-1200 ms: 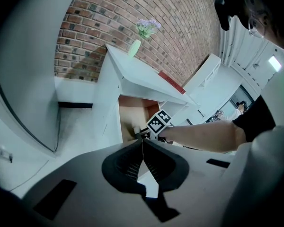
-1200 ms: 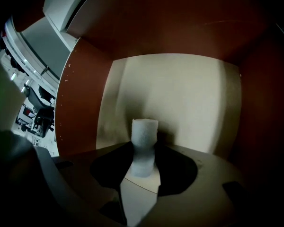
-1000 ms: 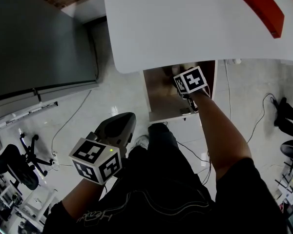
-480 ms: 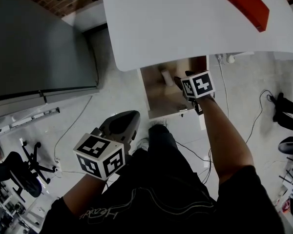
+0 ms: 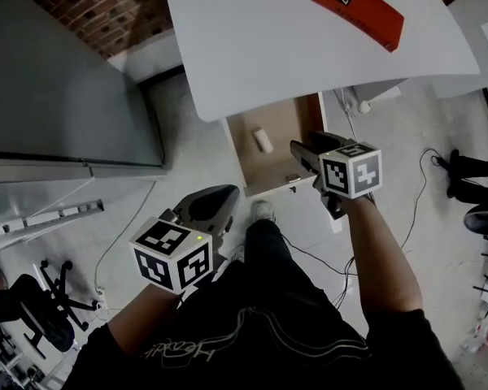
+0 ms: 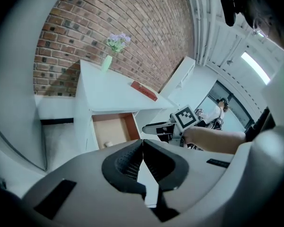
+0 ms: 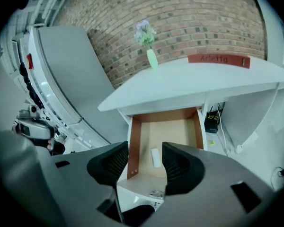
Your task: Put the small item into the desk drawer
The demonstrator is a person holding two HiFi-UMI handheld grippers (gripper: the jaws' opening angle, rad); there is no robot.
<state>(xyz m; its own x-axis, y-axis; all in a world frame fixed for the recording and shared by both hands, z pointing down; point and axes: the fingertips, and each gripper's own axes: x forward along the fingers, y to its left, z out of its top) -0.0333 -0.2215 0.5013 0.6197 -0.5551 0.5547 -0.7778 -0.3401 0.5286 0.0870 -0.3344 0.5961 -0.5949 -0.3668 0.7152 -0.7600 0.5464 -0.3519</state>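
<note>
The small white item lies on the floor of the open desk drawer, under the white desk top. My right gripper hangs over the drawer's front right corner, open and empty. In the right gripper view its jaws stand apart, and the item shows between them, lying down in the drawer. My left gripper is held low to the left, away from the desk. Its pads are shut together on nothing. From there the drawer and the right gripper are in sight.
A red book lies on the desk, and a green vase of flowers stands at its back by the brick wall. A grey cabinet stands to the left. Cables run over the floor on the right. My shoe is just before the drawer.
The right gripper has drawn back out of the drawer toward me and to the right. The white item stays behind on the drawer floor. The left gripper has barely moved.
</note>
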